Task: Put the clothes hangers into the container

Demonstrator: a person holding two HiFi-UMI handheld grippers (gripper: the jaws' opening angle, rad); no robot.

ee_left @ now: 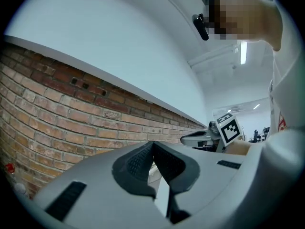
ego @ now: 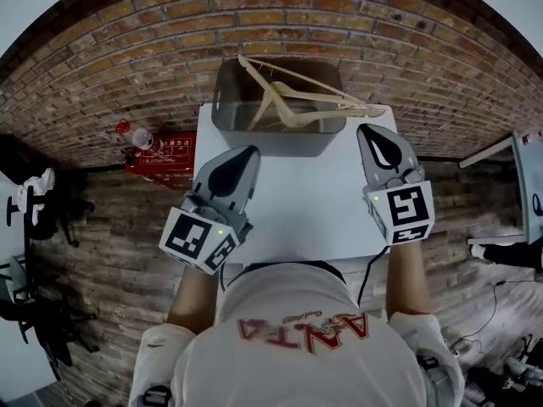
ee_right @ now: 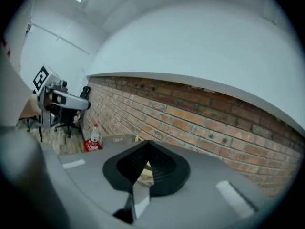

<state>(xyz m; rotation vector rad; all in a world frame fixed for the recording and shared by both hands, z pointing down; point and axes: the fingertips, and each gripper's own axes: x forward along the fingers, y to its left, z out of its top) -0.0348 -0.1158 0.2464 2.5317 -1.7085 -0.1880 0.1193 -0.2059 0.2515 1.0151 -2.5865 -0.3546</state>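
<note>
Two grippers hang over the white table (ego: 299, 206), each with its jaws closed tip to tip and nothing between them. The left gripper (ego: 248, 152) is above the table's left edge. The right gripper (ego: 366, 130) is near the far right corner, just beside the bin (ego: 280, 142). The grey bin stands at the middle of the table's far edge. Several wooden hangers (ego: 299, 102) lie in it, tilted, their ends sticking up past its rim and over its right side.

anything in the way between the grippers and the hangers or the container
Nothing visible. Only bare table lies between the left gripper, the right gripper and the container. The hangers already sit inside it.
</note>
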